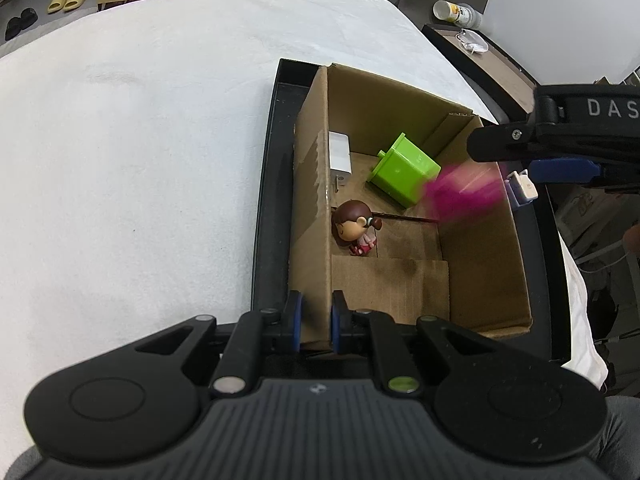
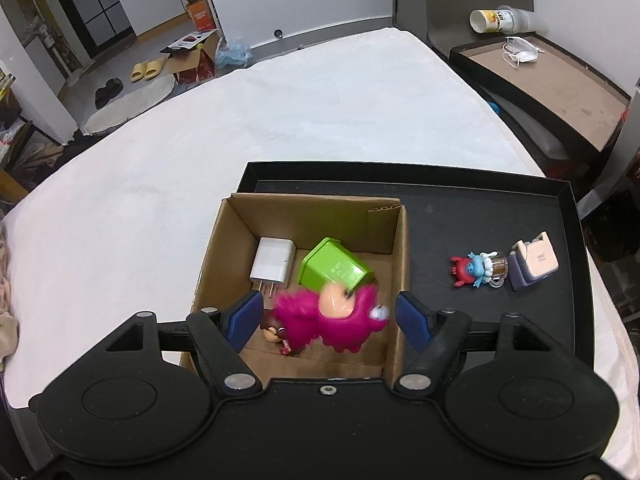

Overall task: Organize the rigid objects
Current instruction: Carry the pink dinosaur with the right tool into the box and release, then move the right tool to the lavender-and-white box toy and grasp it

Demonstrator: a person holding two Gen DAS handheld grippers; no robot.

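Note:
An open cardboard box (image 1: pixel 480 264) (image 2: pixel 396 264) stands in a black tray (image 2: pixel 460 216). Inside lie a green toy bin (image 1: pixel 404 168) (image 2: pixel 334 268), a white charger (image 1: pixel 339 153) (image 2: pixel 272 264) and a brown-haired figurine (image 1: pixel 356 228). My left gripper (image 1: pixel 316 320) is shut on the box's near-left wall. My right gripper (image 2: pixel 328 316) is open above the box. A blurred magenta plush toy (image 2: pixel 332 316) (image 1: pixel 460 194) is in the air between its fingers, loose over the box.
On the tray right of the box lie a small red and blue figure (image 2: pixel 472 268) and a pale box-shaped device (image 2: pixel 534 258). The tray sits on a white cloth-covered table (image 2: pixel 280 128). A side table with a mask (image 2: pixel 520 52) and cup stands far right.

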